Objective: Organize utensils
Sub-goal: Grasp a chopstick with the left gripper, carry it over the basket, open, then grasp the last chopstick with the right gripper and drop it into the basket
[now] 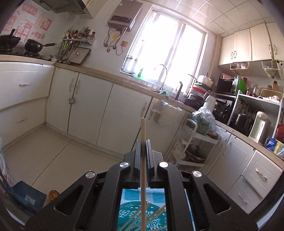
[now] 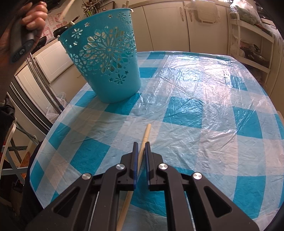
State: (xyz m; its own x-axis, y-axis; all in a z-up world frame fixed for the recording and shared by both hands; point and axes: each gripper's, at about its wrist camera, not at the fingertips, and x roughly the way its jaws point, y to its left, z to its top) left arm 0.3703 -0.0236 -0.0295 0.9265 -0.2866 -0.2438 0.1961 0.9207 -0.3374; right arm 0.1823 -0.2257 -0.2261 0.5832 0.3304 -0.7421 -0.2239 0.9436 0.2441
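My left gripper [image 1: 143, 142] is shut on a pale chopstick [image 1: 143, 128] that sticks out past its fingertips, held in the air and facing the kitchen cabinets. Beneath it, through the gripper frame, I see the teal cut-out basket [image 1: 127, 209] from above with several chopsticks [image 1: 157, 213] in it. In the right wrist view the same basket [image 2: 110, 67] stands upright at the table's far left. My right gripper [image 2: 141, 144] is shut on another pale chopstick [image 2: 147, 132], low over the cloth. A hand [image 2: 33, 16] at top left holds the left gripper's handle.
The table carries a blue-and-white checked cloth [image 2: 195, 92] under crinkled clear plastic; its edge curves round at the left and front. A white trolley [image 1: 195, 142] with bags stands by the cabinets. A folding stool [image 2: 12, 160] sits left of the table.
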